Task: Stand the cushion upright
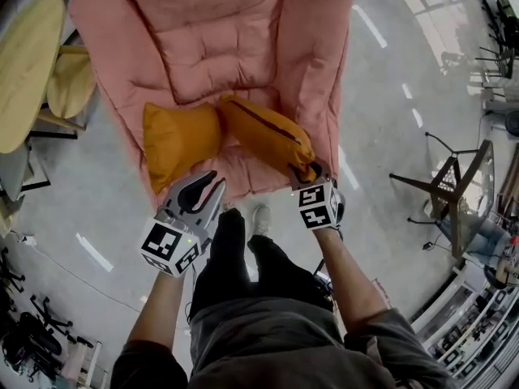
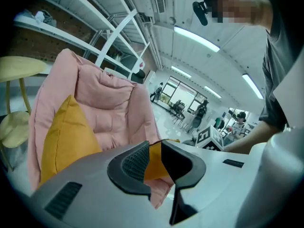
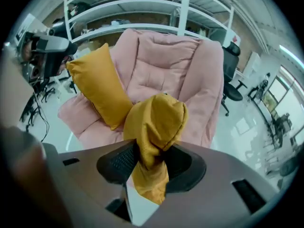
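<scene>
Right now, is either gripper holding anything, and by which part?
The right gripper pinches a bunched corner of one mustard-yellow fabric cushion. The left gripper holds nothing; its jaws stand apart.

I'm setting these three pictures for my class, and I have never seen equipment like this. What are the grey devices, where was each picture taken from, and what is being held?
There is no robot here: a person holds a hand-held gripper in each hand. The top-down picture comes from a camera on the person's head. The other two come from cameras riding on each gripper, looking along its fingers. Below the person is a pink padded chair with two orange cushions on it. The right gripper has its fingers closed on a corner of the nearer cushion. The second cushion stands propped in the seat. The left gripper is open and holds nothing, poised by the chair's front edge.
</scene>
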A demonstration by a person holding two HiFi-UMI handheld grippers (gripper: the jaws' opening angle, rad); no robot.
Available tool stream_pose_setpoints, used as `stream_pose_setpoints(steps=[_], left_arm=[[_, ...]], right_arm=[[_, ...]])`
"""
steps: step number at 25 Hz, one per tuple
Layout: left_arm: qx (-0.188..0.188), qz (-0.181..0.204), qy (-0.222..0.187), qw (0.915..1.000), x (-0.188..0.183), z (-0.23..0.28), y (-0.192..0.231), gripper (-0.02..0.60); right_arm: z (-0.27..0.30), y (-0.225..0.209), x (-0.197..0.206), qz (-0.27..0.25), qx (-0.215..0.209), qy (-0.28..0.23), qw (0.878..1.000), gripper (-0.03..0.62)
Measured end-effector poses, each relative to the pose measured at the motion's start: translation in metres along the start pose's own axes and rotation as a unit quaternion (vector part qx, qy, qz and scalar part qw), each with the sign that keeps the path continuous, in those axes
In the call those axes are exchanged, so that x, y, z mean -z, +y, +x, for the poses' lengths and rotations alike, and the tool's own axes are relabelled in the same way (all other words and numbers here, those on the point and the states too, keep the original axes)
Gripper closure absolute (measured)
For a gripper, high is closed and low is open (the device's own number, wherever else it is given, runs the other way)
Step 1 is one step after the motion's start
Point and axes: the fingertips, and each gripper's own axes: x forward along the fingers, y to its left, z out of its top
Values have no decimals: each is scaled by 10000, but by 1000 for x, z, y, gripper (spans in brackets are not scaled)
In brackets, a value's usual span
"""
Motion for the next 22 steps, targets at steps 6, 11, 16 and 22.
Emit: stream_pose_setpoints(steps=[6, 11, 16, 22], left_arm=[[-48, 83, -357, 9993, -54, -1, 28, 502], [-123, 71, -529, 9985, -80, 1, 55, 502], [-158, 92, -603, 9980, -94, 0, 79, 502], [-205, 138, -640, 9976, -107, 1, 101, 502]], right_arm=[[7, -24, -77, -1652, -134, 410, 9853, 428], [32, -46, -139, -2545, -159, 483, 9657, 428], [72, -50, -192, -2848, -153, 334, 9579, 428], [122, -65, -246, -3035, 9, 61, 9528, 428]])
